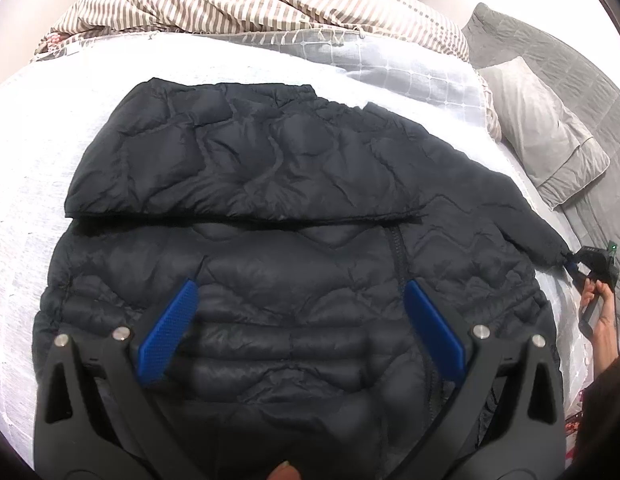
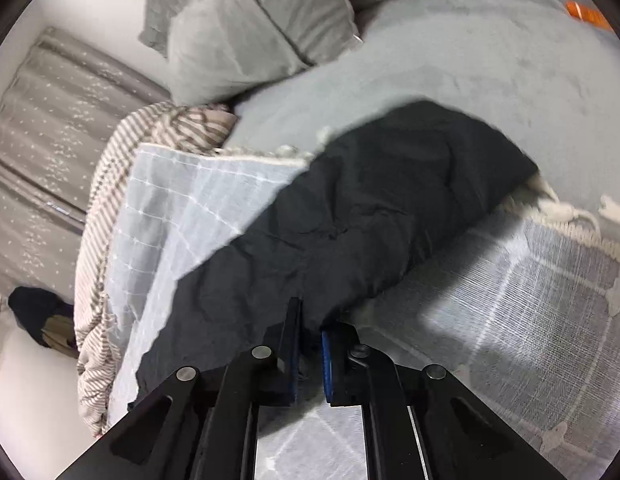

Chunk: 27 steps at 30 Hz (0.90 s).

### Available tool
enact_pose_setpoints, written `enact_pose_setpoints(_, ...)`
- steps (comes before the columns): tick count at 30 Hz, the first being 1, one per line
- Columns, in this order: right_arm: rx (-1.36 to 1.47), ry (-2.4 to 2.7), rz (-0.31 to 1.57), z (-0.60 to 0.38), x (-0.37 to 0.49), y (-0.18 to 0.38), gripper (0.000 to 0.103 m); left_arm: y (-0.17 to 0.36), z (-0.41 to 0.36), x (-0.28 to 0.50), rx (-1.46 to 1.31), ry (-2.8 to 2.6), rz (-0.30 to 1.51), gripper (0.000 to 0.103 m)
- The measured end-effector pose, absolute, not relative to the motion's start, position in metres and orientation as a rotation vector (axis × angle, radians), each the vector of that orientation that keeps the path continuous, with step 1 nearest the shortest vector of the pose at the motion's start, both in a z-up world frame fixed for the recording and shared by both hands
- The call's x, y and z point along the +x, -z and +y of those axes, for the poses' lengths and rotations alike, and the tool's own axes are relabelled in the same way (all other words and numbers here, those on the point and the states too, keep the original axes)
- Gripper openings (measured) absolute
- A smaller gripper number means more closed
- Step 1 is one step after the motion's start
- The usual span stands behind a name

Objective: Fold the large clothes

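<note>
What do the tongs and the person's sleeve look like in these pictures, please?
Both tongs, left and right, are matte black linkages with round silver pivot pins and flat blue textured pads. The right one carries a small green light. A dark sleeve covers the arm behind it.

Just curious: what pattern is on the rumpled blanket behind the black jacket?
The blanket has beige and white stripes, clearest in the left wrist view.

Black jacket point(image 1: 294, 208) hem hidden behind left gripper point(image 1: 302, 292).

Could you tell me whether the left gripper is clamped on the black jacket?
No, the left gripper hangs wide open above the black jacket.
</note>
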State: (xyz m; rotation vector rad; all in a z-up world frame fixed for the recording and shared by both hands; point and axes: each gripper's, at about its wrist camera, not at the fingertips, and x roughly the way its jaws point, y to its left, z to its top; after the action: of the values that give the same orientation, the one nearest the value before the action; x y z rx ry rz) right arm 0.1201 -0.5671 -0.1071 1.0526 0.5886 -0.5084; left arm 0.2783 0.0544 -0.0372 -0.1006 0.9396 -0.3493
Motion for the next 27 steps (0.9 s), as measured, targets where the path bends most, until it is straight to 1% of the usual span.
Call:
enact_pose_setpoints(4,0.996,0.468,0.545,-0.551,0.126,0.077,0.007,0.035,0.055,0.278,-0.110,0.357,0.938,0.102)
enact_pose_setpoints(9,0.829,0.390,0.512,-0.508,0.143,0.022,0.007,0.030,0.056,0.276,-0.124,0.366,0.930,0.102)
enact_pose_setpoints(13,0.678,0.311,0.512,-0.460,0.161,-0.015,0.007,0.029,0.057,0.276,-0.125,0.370,0.935,0.102)
enact_pose_setpoints(17,0.526,0.219,0.553,-0.408,0.180,-0.037,0.007,0.029,0.057,0.275,-0.128,0.374,0.938,0.102)
enact_pose_setpoints(22,0.330,0.080,0.652,-0.334,0.208,-0.042,0.007,0.026,0.056,0.274,-0.127,0.382,0.934,0.102)
enact_pose_setpoints(27,0.207,-0.115,0.789,-0.265,0.231,-0.011,0.008,0.026,0.054,0.273,-0.121,0.385,0.937,0.102)
